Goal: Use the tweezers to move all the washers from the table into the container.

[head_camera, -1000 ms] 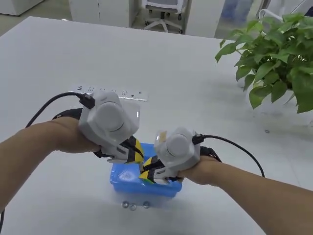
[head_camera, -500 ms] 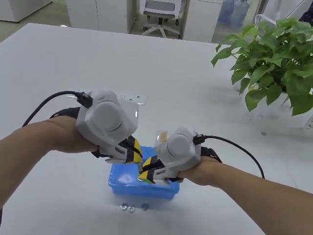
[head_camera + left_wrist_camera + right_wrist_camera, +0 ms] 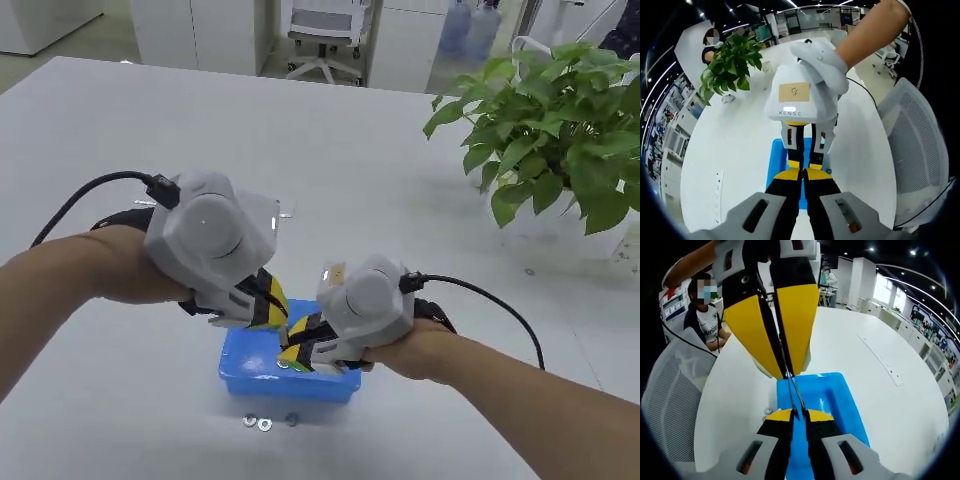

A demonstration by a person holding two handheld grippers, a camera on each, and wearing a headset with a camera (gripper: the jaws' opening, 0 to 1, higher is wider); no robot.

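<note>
Near the container's front wall, washers

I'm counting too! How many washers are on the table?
3: a left washer, a middle washer, a right washer, in a row on the table by the container. More may be hidden behind it.
</note>
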